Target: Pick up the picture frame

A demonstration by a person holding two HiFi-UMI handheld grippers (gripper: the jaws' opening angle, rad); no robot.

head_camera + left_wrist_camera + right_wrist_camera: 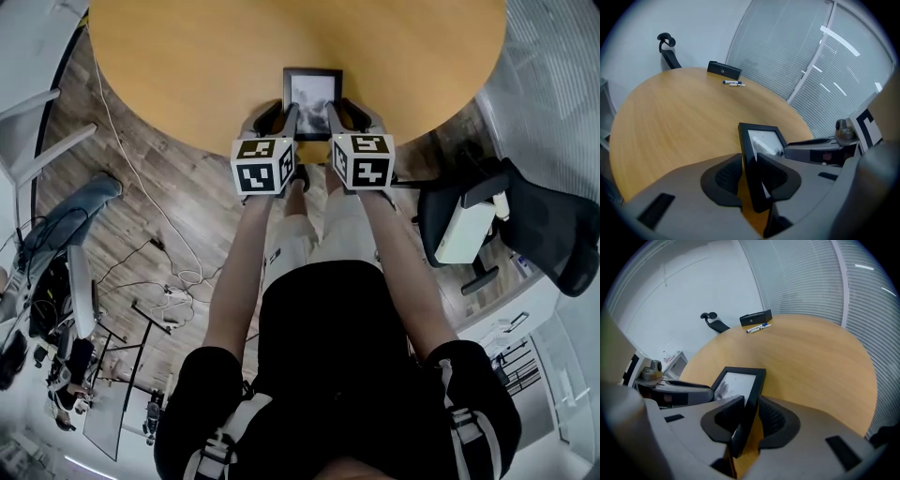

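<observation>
A small black picture frame with a pale print lies flat on the round wooden table, close to its near edge. My left gripper straddles the frame's left bar. In the left gripper view that bar stands between the jaws, with a sliver of wood showing beside it. My right gripper straddles the right bar the same way. In the right gripper view the bar sits between its jaws, again with a thin gap. Both grippers look open around the frame.
Across the table lie two markers and a black box. A black office chair stands to my right. Cables trail over the wooden floor to my left, beside grey equipment.
</observation>
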